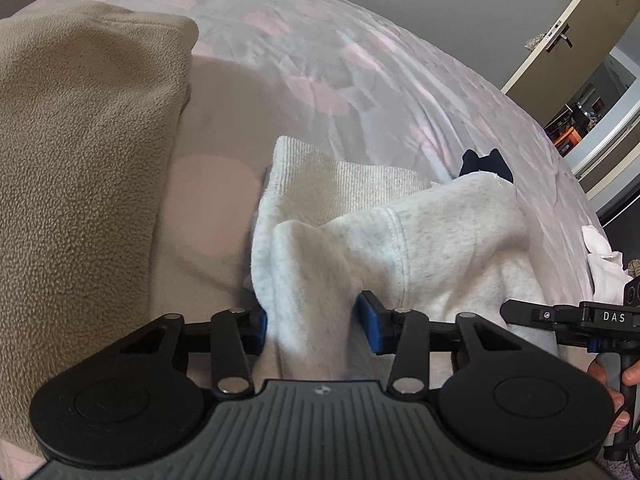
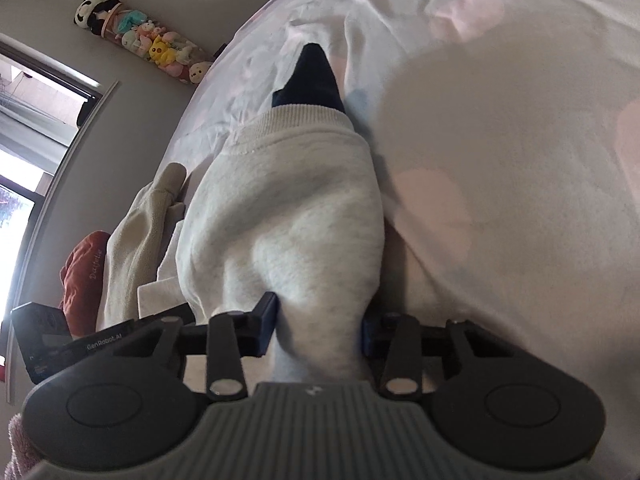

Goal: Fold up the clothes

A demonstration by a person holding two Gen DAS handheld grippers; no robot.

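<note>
A light grey sweatshirt is bunched across the centre and lower right of the left wrist view, lifted above a bedspread printed with pale pink blotches. A fold of its fabric is clamped between the blue pads of the left gripper at lower centre. In the right wrist view the same sweatshirt fills the middle of the frame, its ribbed hem turned toward the top, and a gathered fold is pinched by the right gripper at lower centre.

A dark navy garment is seen just beyond the hem, lying on the bedspread; a small part of it shows at right of centre in the left wrist view. A tan fleece blanket occupies the left side of that view. At the left edge of the right wrist view, a cream garment and a rust-coloured cloth are heaped beside the sweatshirt. A row of plush toys is visible against the wall at upper left. A hand gripping a handle is caught at the lower right edge of the left wrist view.
</note>
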